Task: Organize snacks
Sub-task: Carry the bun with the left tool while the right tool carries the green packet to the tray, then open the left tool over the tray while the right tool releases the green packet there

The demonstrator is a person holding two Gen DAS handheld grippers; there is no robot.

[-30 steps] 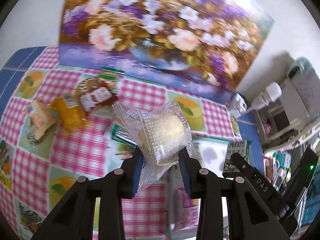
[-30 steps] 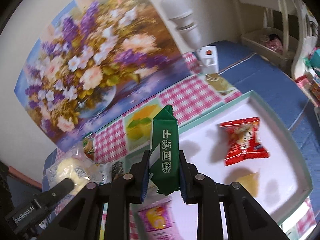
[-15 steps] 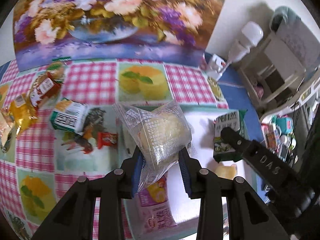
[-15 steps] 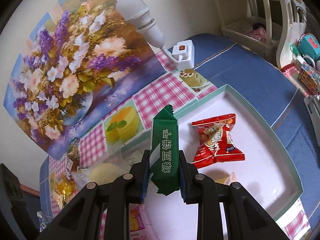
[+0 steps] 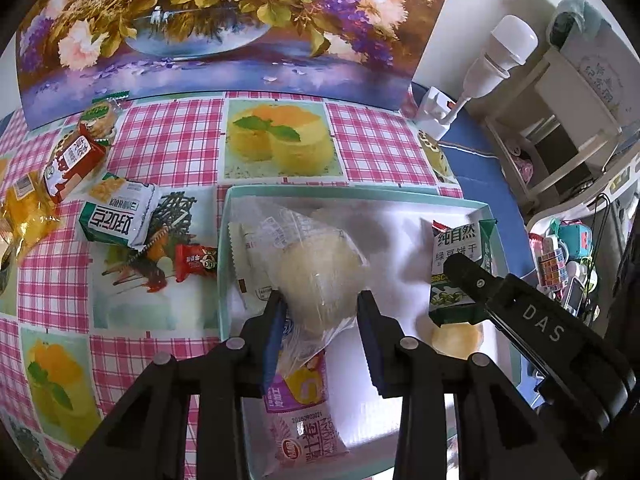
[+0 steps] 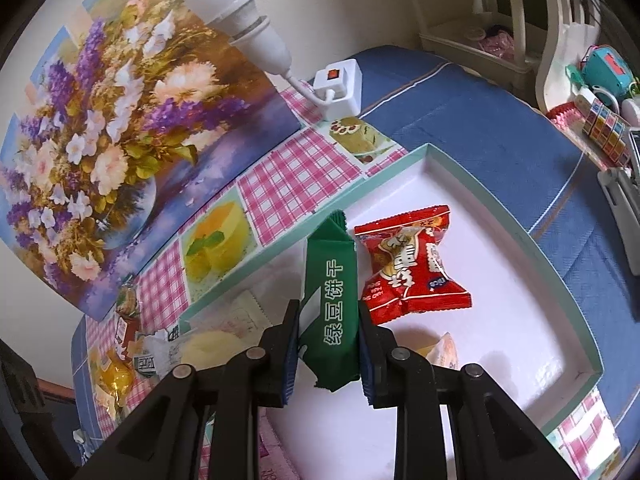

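Pink-checked cloth (image 5: 168, 148) with cake pictures covers our table, and a large flower painting (image 5: 224, 20) leans against the wall behind it. Starting at the far left of the left wrist view, we see a yellow wrapped snack (image 5: 28, 216), a red-and-white packet (image 5: 70, 164), a green-and-white biscuit pack (image 5: 118, 216) and a small red candy (image 5: 196, 260), all lying loose on the cloth outside the tray. Just right of them sits the shallow tray (image 5: 222, 264) with a teal rim and white floor. Our left tongs (image 5: 320, 312) are clenched on a clear-wrapped pale round bun (image 5: 316, 276), held over the tray's left part, above a purple-and-white pouch (image 5: 304, 412) that lies on the tray floor. Further right, our right tongs (image 6: 328, 344) are clamped on a green biscuit bar (image 6: 332, 304), held on end over the tray's middle; the left view shows it from its printed face (image 5: 460, 268). Beside it to the right, a red wrapped snack (image 6: 412, 268) rests on the white floor, and a yellow wrapped piece (image 6: 440, 352) lies nearer to us, partly hidden behind the tongs. Beyond the tray's right edge a blue cloth (image 6: 460, 112) covers the surface, with a white plug-in lamp (image 6: 280, 40) at the back.
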